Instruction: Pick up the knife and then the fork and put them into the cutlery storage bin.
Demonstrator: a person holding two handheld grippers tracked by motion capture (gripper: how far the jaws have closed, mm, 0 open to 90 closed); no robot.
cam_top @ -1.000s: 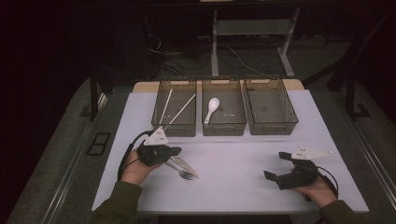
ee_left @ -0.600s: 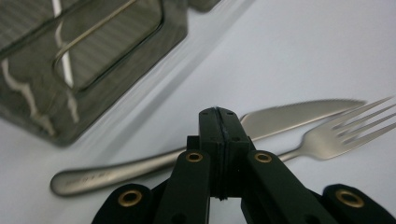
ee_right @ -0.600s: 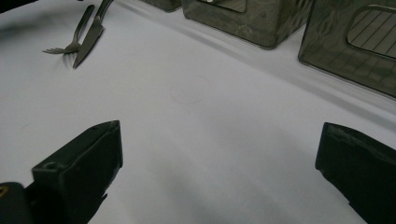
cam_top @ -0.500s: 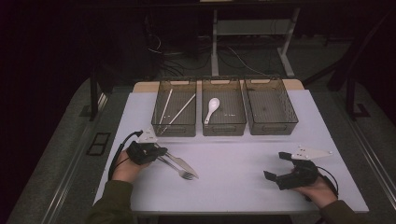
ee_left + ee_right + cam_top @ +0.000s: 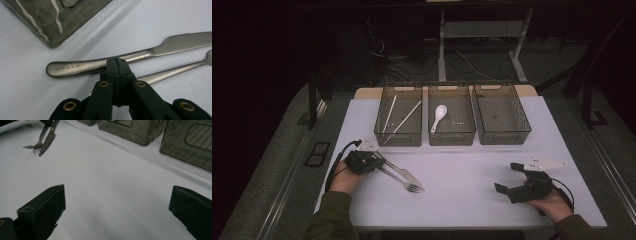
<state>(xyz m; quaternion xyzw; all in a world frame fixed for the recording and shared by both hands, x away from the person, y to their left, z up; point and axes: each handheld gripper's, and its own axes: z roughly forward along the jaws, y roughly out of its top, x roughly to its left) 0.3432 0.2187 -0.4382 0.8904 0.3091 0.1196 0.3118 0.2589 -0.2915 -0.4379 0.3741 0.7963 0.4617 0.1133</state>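
On the white table top (image 5: 472,185) the left gripper (image 5: 373,161) rests low at the near left, its black jaws pressed fully together with nothing between them. In the left gripper view the joined tips (image 5: 117,65) sit right at the handle of the matt silver steel table knife (image 5: 130,58), which lies flat on the table; whether the tips actually touch the handle cannot be told. Just beside the knife, on the nearer side, lies the matching matt silver steel fork (image 5: 172,71), its handle running under the jaws and roughly along the knife. From the high view the knife (image 5: 404,172) and fork (image 5: 404,184) point away from the left gripper toward the middle of the table, the fork's tines at the far end. The right gripper (image 5: 514,182) is held at the near right, well apart from the cutlery, with its jaws spread wide and nothing between them; its own view looks across the bare table between the two black jaws, with the fork (image 5: 37,141) and knife (image 5: 48,141) far off at the upper left. Along the far side of the table stand three smoked translucent plastic bins in a row: the left bin (image 5: 384,137) holds pale chopsticks (image 5: 404,117), the middle bin (image 5: 452,137) holds a white ceramic soup spoon (image 5: 439,115), and the right bin (image 5: 522,125) stands beside it.
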